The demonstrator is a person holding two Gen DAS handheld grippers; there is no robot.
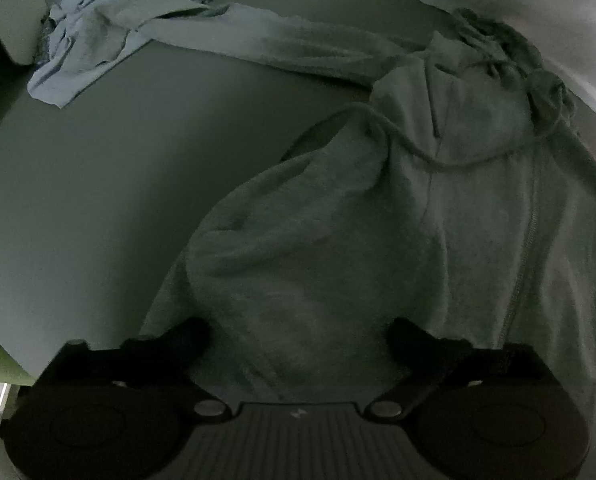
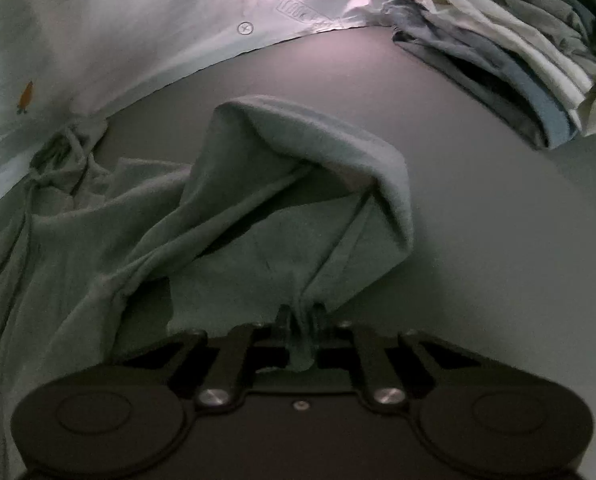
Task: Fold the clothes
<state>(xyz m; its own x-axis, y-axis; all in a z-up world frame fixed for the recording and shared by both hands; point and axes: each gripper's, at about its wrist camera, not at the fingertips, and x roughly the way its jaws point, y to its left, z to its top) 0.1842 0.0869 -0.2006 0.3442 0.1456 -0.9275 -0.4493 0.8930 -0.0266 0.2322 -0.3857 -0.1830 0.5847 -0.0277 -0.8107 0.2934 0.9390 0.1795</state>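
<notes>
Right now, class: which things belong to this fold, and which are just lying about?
In use: grey-green fleece zip hoodie; left gripper, open over it; right gripper, pinching its fabric.
Lying about: crumpled pale blue garment; stack of folded clothes.

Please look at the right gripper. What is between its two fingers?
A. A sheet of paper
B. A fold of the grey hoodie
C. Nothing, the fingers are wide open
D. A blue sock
B: the right gripper is shut, and a bunch of the grey hoodie cloth is pinched between its fingers.
</notes>
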